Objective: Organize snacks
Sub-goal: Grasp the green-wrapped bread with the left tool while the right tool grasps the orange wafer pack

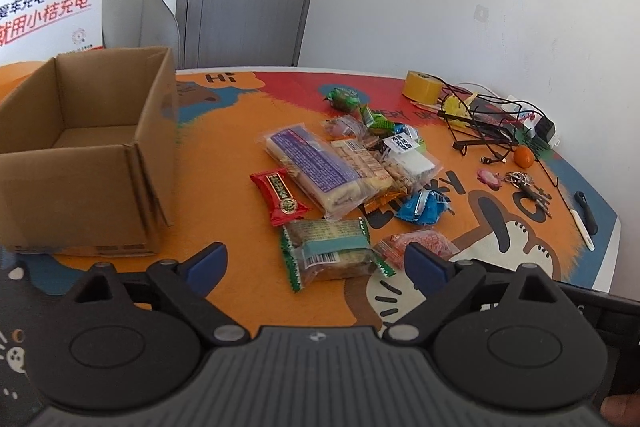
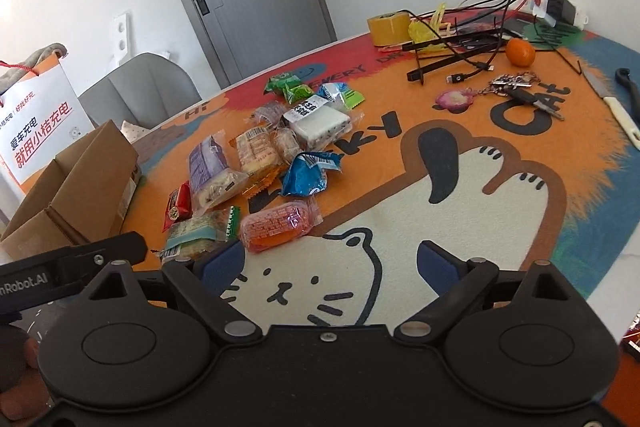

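Two grippers hover apart-jawed and empty: the cardboard box (image 1: 84,151) stands far left, and the green-edged snack bar (image 1: 330,251), long axis crosswise, lies directly ahead of the left gripper (image 1: 316,261), left of the right gripper (image 2: 332,261).

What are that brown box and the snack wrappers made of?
The box looks like matte corrugated cardboard: brown, with creased fold lines at its corner. The snack wrappers, such as the red one, seem thin glossy plastic film, crinkled, with zigzag sealed ends.
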